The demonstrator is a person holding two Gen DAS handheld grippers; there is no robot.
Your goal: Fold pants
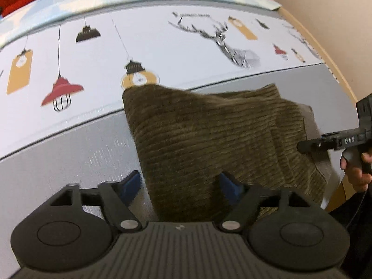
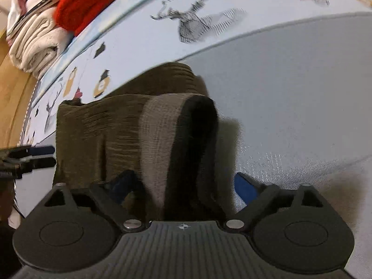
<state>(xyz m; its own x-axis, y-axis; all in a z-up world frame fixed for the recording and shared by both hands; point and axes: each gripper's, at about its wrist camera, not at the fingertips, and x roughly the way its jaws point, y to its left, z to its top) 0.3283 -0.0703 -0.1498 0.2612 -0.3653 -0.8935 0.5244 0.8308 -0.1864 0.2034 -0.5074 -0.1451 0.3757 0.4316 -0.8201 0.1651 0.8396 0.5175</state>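
Note:
The olive-brown corduroy pants (image 1: 209, 134) lie partly folded on the grey table cover; in the right wrist view (image 2: 121, 127) their paler inside face shows in a raised fold. My left gripper (image 1: 183, 183) has its blue fingers spread wide, with the near edge of the pants between them. My right gripper (image 2: 186, 183) also has its fingers spread, with the pants' fold between them. The right gripper shows in the left wrist view (image 1: 302, 146) at the pants' right edge. The left gripper shows in the right wrist view (image 2: 52, 155) at the pants' left edge.
A white printed cover with lamps and a stag's head (image 1: 223, 39) lies beyond the pants. Folded cream cloth (image 2: 32, 46) and red cloth (image 2: 93, 4) are stacked at the far side. The wooden table edge (image 1: 334, 62) runs along the right.

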